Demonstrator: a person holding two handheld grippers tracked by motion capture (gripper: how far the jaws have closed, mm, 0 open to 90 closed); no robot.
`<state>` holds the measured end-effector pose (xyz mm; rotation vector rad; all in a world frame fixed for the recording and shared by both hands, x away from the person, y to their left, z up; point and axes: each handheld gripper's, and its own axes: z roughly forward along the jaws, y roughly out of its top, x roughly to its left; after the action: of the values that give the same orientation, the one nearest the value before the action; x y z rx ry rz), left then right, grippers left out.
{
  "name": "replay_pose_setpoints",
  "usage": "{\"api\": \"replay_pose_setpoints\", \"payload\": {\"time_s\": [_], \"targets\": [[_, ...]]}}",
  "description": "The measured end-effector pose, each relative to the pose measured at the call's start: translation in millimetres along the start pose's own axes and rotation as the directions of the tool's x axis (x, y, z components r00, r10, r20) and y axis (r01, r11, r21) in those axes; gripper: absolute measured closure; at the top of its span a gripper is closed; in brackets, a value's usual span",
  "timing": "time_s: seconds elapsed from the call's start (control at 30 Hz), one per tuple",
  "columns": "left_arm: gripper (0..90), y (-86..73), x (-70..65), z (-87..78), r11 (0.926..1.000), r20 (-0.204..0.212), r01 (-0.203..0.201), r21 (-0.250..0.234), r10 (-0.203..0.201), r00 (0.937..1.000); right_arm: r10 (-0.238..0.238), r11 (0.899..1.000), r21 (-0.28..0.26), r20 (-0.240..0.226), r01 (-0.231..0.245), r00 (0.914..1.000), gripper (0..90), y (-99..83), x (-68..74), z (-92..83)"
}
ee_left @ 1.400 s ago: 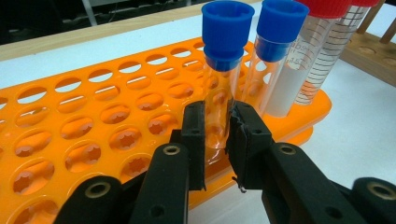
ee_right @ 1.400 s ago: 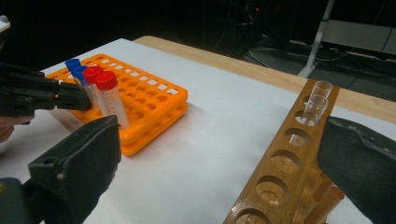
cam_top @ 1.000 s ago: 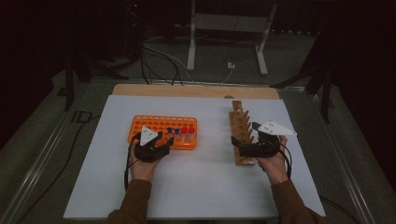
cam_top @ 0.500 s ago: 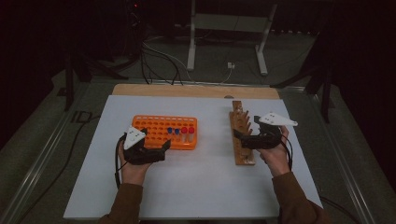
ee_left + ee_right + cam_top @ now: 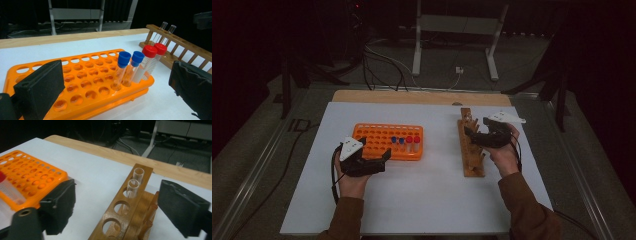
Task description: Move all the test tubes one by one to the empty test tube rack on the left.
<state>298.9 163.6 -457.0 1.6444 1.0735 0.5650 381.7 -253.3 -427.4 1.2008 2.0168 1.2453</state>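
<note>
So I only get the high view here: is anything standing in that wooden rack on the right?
Observer: Yes. The wooden rack holds two clear tubes, uncapped, in its far holes.
Operator: And the capped ones in the orange one?
Observer: In the orange rack, the two blue-capped tubes look clear and empty.
Operator: The red ones too?
Observer: The two red-capped tubes carry printed scale marks down their sides.
</note>
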Motion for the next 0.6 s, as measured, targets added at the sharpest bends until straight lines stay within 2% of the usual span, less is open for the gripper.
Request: {"api": "replay_pose_setpoints", "payload": {"time_s": [0.13,0.3,0.53,0.6], "targets": [[0.6,-0.3,-1.6,0.6,1.0,-0.002,-0.009,0.003,0.009,1.0,0.017,1.0,0.012,0.019,-0.018,0.9997,22.8,-1.5,-4.1,9.0],[0.6,-0.3,-1.6,0.7,1.0,-0.003,-0.003,-0.001,0.003,1.0,0.006,0.999,0.039,0.051,-0.008,0.9987,36.2,2.2,-5.4,18.7],[0.6,-0.7,0.6,0.8,1.0,-0.008,0.005,0.002,-0.005,1.0,-0.011,0.998,0.059,0.072,0.007,0.9974,52.3,3.1,-6.5,32.0],[0.6,-0.7,1.3,0.6,1.0,-0.008,0.009,0.0,-0.009,0.9999,-0.015,0.997,0.079,0.078,0.009,0.9969,56.9,1.6,-7.0,35.9]]}}
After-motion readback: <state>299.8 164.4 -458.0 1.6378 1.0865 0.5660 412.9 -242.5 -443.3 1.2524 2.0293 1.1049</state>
